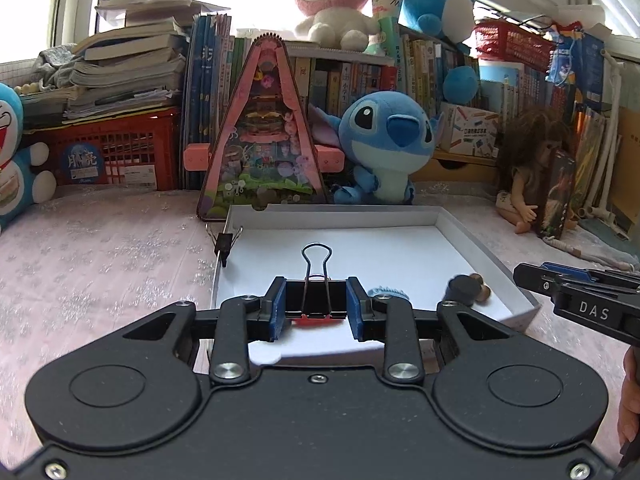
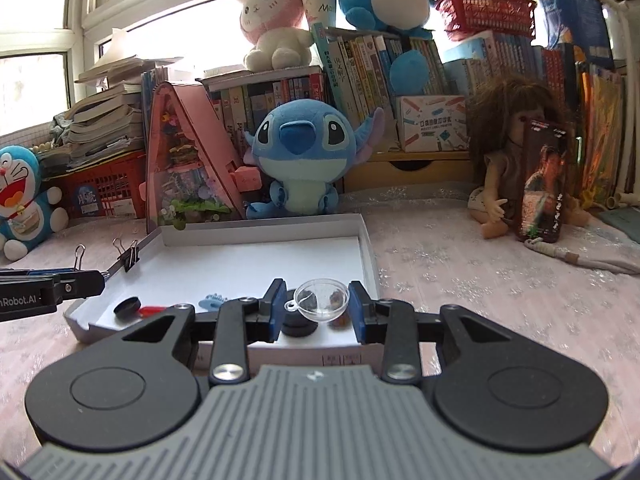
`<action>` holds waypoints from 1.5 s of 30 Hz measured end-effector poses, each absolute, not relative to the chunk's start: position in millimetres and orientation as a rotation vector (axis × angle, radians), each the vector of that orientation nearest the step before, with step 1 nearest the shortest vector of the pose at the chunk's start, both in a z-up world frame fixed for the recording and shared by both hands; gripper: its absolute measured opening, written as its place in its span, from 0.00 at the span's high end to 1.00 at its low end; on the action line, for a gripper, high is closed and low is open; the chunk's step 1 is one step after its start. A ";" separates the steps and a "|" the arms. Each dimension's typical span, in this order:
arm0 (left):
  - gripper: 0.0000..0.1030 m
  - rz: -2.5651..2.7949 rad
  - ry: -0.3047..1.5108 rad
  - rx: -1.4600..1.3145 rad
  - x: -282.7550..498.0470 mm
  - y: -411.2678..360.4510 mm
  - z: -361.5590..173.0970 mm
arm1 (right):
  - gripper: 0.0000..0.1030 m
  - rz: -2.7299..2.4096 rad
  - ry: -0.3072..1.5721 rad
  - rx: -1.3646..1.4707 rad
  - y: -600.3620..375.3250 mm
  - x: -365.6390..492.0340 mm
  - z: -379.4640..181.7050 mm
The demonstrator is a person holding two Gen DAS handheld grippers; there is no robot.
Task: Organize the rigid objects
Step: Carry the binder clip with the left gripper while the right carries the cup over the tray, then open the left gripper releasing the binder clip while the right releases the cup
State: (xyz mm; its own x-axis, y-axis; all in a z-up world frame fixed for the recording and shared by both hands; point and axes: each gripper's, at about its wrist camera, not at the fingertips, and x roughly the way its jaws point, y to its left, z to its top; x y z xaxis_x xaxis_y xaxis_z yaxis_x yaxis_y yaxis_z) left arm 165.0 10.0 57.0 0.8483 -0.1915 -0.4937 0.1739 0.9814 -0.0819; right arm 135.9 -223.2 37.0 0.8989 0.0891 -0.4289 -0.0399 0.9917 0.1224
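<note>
In the lower centre of the left wrist view, a large black metal binder clip (image 1: 316, 300) is held between the two blue pads of the left gripper (image 1: 316, 304); the fingers are closed partway, down to the clip's width, and one silver wire handle is seen standing upright above the pads. The clip is held over the near part of a shallow white cardboard box lid (image 1: 472, 236), which lies on a pale pink patterned cloth (image 1: 100, 248).

A second, smaller black binder clip (image 1: 225, 243) is clamped on the lid's left wall, at centre left of the frame. Two binder clips are thus counted.

In the right wrist view, at lower centre, a clear plastic half-sphere shell (image 2: 320, 300) with a small ring tab is gripped between the pads of the right gripper (image 2: 317, 306), whose fingers are closed only as far as the shell's width. It is held above the lid's near right corner.

Inside the lid, two flat black round discs are counted: one (image 2: 128, 307) at lower left, one (image 2: 297, 327) directly beneath the shell. A small red piece (image 2: 151, 311) lies just beside the left disc, and a light blue toothed plastic piece (image 2: 213, 300) lies between the discs. Small brown objects (image 2: 339, 322) are seen by the right pad; their number cannot be told.

Behind the lid, one blue Stitch plush toy (image 2: 302, 160) and one pink triangular display house (image 2: 188, 156) are seen.
</note>
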 end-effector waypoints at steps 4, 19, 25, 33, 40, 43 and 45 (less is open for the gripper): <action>0.72 -0.196 0.578 -0.062 194.4 11.6 62.5 | 0.63 0.084 0.496 0.150 -228.7 161.7 43.1; 0.72 -0.142 0.770 -0.039 274.2 -10.9 36.2 | 0.63 0.112 0.692 0.238 -222.2 245.3 38.6; 0.72 -0.126 0.807 -0.018 285.4 -16.6 25.7 | 0.63 0.100 0.740 0.215 -215.9 256.4 28.7; 0.72 -0.121 0.825 -0.007 291.7 -19.4 18.0 | 0.62 0.092 0.768 0.188 -215.4 263.1 21.5; 0.72 -0.121 0.840 0.005 294.6 -23.7 16.0 | 0.62 0.077 0.811 0.151 -212.2 269.6 16.2; 0.72 -0.120 0.839 0.015 295.8 -25.6 15.6 | 0.62 0.079 0.824 0.144 -211.6 271.4 14.1; 0.72 -0.119 0.839 0.016 296.8 -26.1 15.5 | 0.61 0.079 0.828 0.142 -211.4 271.9 13.3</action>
